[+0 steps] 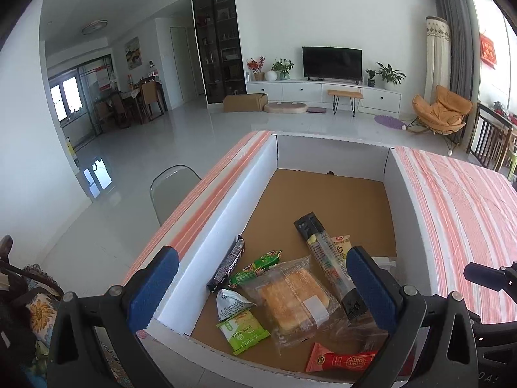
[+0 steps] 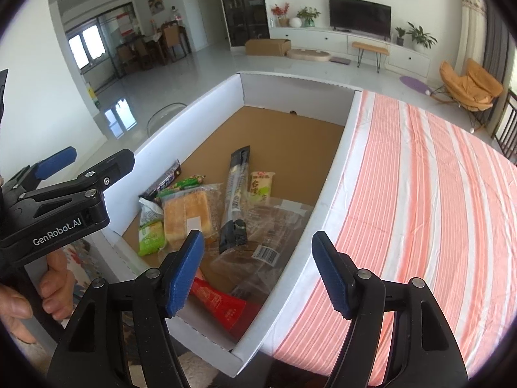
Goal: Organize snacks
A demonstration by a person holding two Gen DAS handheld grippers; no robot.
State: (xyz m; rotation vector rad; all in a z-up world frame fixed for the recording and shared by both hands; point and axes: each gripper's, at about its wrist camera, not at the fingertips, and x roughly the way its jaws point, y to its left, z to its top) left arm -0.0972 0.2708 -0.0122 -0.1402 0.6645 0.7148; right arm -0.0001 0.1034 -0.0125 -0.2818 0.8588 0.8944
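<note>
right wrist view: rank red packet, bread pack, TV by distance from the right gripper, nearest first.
From the right gripper:
1. red packet, box's near end, by the left finger.
2. bread pack, mid-box, left side.
3. TV, far wall across the room.

Daylight fills the room, bright and even. It comes from the window (image 1: pixel 491 48) at the right and the glazed doors (image 1: pixel 69 97) far left; both blow out to white. The glossy floor (image 1: pixel 135 148) mirrors the doors in a sharp patch of glare. Shadows stay soft, faint inside the box (image 2: pixel 326 194). Both fisheye views bend straight lines hard toward the edges, and black vignetting cuts the corners. The middle is reasonably crisp; clear wrappers catch small highlights. At the near edge the hand (image 2: pixel 35 294) is soft and blurred.
</note>
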